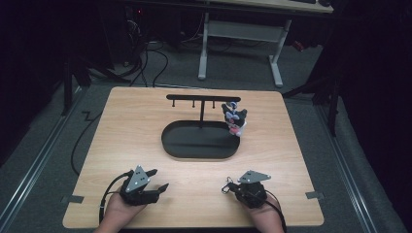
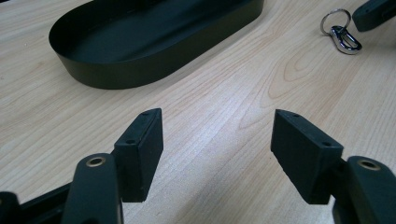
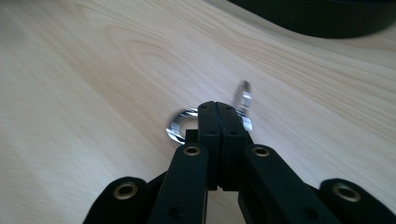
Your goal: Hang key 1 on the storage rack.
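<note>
Progress of the hanging job, judged from the present layout. The right gripper (image 1: 228, 185), at about five o'clock on the wooden table (image 1: 121, 116), has its jaws pressed together on a small metal key ring (image 2: 335, 21) with its snap clip (image 2: 346, 39); in the right gripper view the ring (image 3: 180, 125) pokes out on both sides of the closed black pads, just above the wood — so the pick-up appears done, though the carry has hardly begun. The left gripper (image 1: 158, 179), at about seven o'clock, holds nothing: its two jaws stand well apart over bare table, and the left gripper view shows only wood grain between them. At the centre of the table lies the black oval tray (image 1: 170, 145), from which a thin post rises to the hook rail (image 1: 201, 97) toward twelve o'clock; its small pegs look unoccupied. A plush figure charm (image 1: 234, 120) sits at the tray's one-o'clock edge, touching or just beside the rim — whether it hangs from the rail's right end cannot be told. What most likely remains: lifting the ring across the tray, threading it over one peg, and releasing. The key ring is well apart from the rail, so the greater part of the work is still ahead.
</note>
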Demonstrator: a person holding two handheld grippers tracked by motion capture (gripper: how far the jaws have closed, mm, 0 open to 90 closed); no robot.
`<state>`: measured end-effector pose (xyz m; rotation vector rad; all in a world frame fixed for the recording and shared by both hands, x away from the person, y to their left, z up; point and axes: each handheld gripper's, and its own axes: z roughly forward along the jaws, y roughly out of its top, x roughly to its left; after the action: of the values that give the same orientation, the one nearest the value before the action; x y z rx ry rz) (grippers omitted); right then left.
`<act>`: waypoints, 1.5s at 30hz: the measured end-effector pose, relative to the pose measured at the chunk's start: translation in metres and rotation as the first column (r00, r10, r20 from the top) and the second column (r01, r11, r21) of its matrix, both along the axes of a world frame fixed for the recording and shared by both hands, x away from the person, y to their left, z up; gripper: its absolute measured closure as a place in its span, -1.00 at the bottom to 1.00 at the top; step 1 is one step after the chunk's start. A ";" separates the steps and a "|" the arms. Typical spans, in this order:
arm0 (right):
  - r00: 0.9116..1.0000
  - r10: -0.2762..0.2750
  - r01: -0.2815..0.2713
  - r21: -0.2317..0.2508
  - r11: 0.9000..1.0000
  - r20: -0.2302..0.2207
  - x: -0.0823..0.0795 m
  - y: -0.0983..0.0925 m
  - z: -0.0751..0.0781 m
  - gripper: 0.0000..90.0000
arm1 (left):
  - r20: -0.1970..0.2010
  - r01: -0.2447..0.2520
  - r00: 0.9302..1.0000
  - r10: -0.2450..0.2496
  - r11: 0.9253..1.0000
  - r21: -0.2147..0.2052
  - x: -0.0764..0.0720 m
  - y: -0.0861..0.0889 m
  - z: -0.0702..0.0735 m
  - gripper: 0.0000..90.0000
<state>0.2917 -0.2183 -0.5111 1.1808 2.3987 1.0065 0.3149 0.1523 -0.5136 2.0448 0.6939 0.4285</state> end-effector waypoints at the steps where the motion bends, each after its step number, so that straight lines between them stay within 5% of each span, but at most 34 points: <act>1: 1.000 0.000 0.000 0.000 1.000 0.000 0.000 0.000 0.000 1.00 | 0.001 0.001 1.000 -0.001 1.000 0.000 0.000 0.000 0.000 -0.22; 5: 0.997 0.079 -0.079 -0.033 0.996 0.009 0.005 0.032 -0.003 1.00 | -0.004 0.000 1.000 0.000 1.000 -0.001 -0.001 0.001 0.000 -0.22; 9: 0.997 0.071 -0.070 -0.067 0.995 0.013 0.011 0.036 -0.004 1.00 | -0.008 0.000 1.000 0.000 1.000 -0.004 0.000 0.003 0.000 -0.22; 17: 1.000 0.018 -0.019 -0.100 0.995 -0.006 -0.002 0.004 -0.008 1.00 | -0.006 0.007 1.000 -0.007 1.000 -0.008 0.002 0.000 0.001 -0.22; 20: 0.998 -0.058 0.057 -0.080 0.995 -0.009 -0.004 -0.027 -0.005 1.00 | -0.003 0.018 1.000 -0.018 1.000 -0.007 0.003 -0.004 0.001 -0.22; 25: 0.995 -0.101 0.100 -0.057 0.993 -0.016 -0.006 -0.044 -0.003 1.00 | -0.004 0.031 1.000 -0.031 1.000 -0.005 0.005 -0.008 0.001 -0.22; 35: 0.996 -0.075 0.072 -0.045 0.996 -0.053 -0.010 -0.041 -0.007 1.00 | 0.003 0.038 0.999 -0.038 0.999 -0.005 0.006 -0.011 0.001 -0.22; 45: 0.997 -0.074 0.073 -0.035 0.997 -0.027 0.004 -0.031 -0.004 1.00 | 0.004 0.025 1.000 -0.025 1.000 -0.002 0.003 -0.006 0.001 -0.22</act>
<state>0.2953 -0.2494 -0.5155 1.2694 2.3655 0.9297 0.3176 0.1465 -0.5126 2.0482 0.6659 0.4169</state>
